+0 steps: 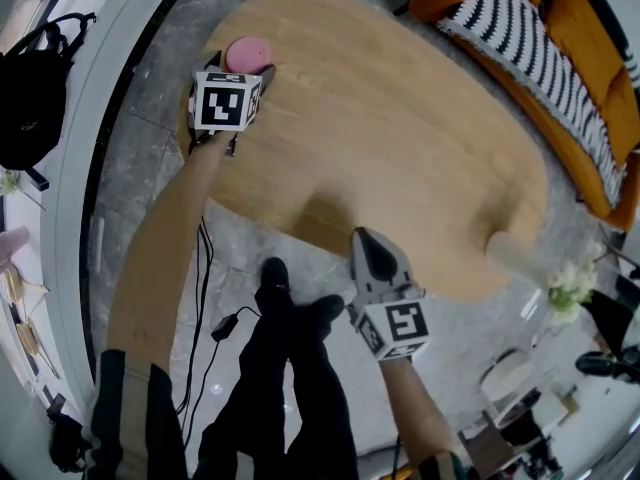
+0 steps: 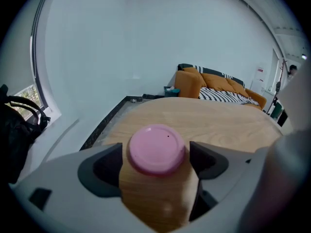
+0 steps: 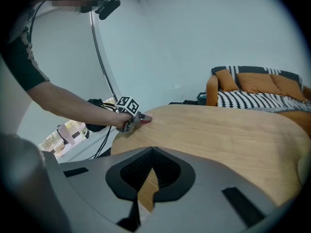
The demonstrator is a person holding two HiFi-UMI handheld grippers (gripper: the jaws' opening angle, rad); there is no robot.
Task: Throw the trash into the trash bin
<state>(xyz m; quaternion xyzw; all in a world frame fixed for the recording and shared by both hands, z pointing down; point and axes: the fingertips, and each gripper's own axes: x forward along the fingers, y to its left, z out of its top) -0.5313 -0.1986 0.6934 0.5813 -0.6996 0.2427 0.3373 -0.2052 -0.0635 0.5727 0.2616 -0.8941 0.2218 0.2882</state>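
Between the jaws of the left gripper lies a pink round lid, flat on the pale wooden worktop. In the left gripper view the jaws stand apart, one on each side of the lid. The lid nearly fills the gap. Its left edge runs right up to the left jaw, and a thin sliver of wood shows between its right edge and the right jaw, so the gripper brackets the lid without clearly pinching it. From the head view, the left gripper reaches out at arm's length over the far left end of the worktop. The lid sits just ahead of its marker cube, close to the worktop's rim. The right gripper is well apart from the lid, held low at the near edge of the worktop on the person's right and pointing across the wood. In the right gripper view the right gripper has its jaws brought together at the tips, with nothing held between them and only bare wood showing past them. Far ahead of it and to its left, the left gripper shows small at the end of the outstretched arm. Beyond the far side of the worktop stands an orange sofa with a black-and-white striped blanket.
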